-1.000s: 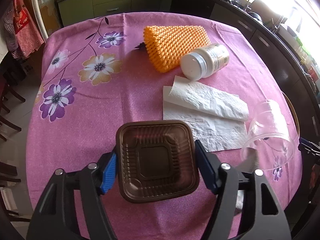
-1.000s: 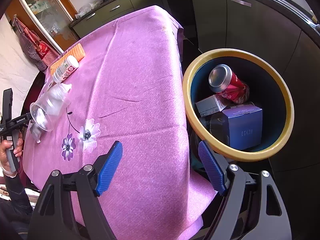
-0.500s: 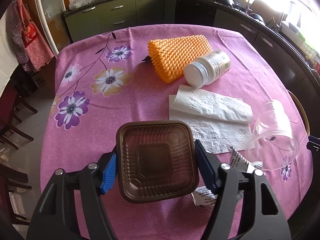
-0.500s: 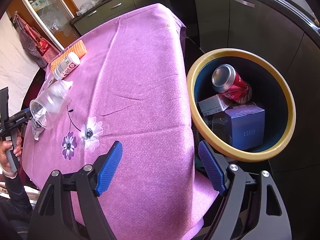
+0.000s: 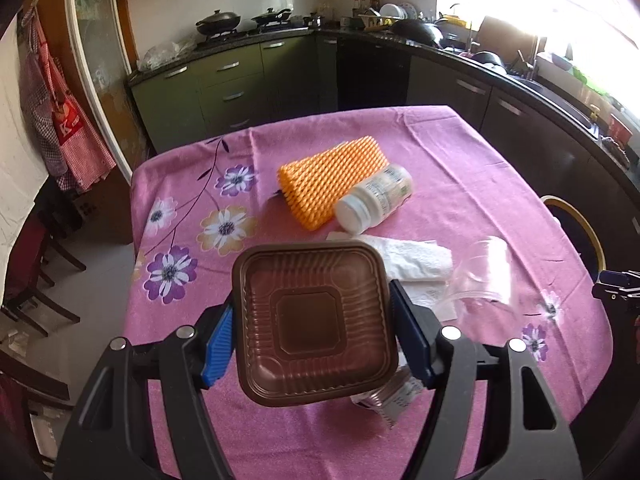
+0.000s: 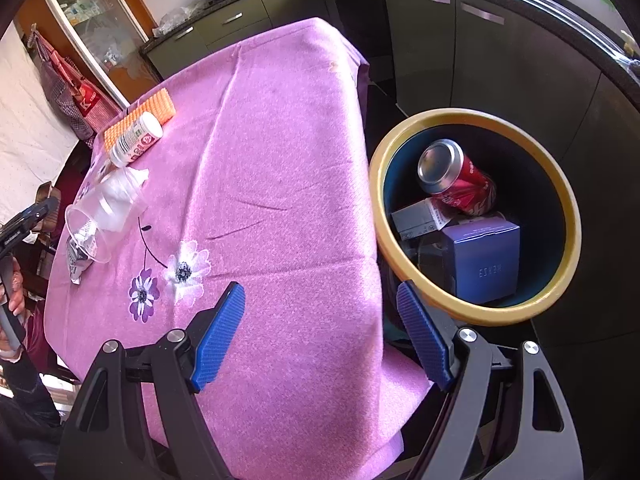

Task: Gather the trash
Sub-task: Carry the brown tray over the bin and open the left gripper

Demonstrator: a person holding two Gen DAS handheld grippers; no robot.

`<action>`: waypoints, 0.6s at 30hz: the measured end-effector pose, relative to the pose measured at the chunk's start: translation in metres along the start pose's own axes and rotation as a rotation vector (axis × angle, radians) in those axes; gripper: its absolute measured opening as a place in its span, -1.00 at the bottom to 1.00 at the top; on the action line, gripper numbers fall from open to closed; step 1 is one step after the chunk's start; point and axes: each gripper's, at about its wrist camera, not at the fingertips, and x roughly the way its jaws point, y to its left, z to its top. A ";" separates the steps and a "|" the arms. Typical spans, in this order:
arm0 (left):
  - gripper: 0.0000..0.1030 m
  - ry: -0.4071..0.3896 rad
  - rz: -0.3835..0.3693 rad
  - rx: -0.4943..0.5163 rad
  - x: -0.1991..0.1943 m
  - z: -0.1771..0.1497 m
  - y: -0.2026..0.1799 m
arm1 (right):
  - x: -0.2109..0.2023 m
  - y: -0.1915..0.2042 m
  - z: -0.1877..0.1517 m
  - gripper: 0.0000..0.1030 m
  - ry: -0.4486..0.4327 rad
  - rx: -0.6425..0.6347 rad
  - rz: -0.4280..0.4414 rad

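My left gripper (image 5: 316, 344) is shut on a brown plastic tray (image 5: 314, 320) and holds it above the pink tablecloth (image 5: 460, 184). On the cloth lie an orange foam net (image 5: 328, 184), a white bottle (image 5: 372, 200), white tissue (image 5: 412, 260), a clear plastic cup (image 5: 488, 272) and a small wrapper (image 5: 384, 400). My right gripper (image 6: 320, 336) is open and empty over the table's near corner, beside the yellow-rimmed bin (image 6: 400, 152), which holds a red can (image 6: 456, 178) and boxes (image 6: 480, 260). The cup (image 6: 104, 216) and bottle (image 6: 136, 140) also show in the right wrist view.
Dark kitchen cabinets (image 5: 520, 120) run along the back and right. Wooden chairs (image 5: 32, 280) stand left of the table. The bin's rim (image 5: 576, 220) shows past the table's right edge. The other gripper's tip (image 5: 616, 284) is at far right.
My left gripper has risen and tilted up with the tray, so more of the kitchen shows. The right gripper has drifted slightly and stays open.
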 end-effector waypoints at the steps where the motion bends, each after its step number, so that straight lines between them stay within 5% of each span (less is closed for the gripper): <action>1: 0.29 -0.016 -0.010 0.018 -0.007 0.005 -0.008 | -0.004 -0.002 -0.001 0.51 -0.011 0.004 -0.004; 9: 0.29 -0.093 -0.177 0.164 -0.036 0.044 -0.108 | -0.038 -0.028 -0.009 0.51 -0.104 0.013 -0.126; 18: 0.29 0.008 -0.464 0.348 0.010 0.075 -0.282 | -0.077 -0.093 -0.041 0.51 -0.166 0.115 -0.188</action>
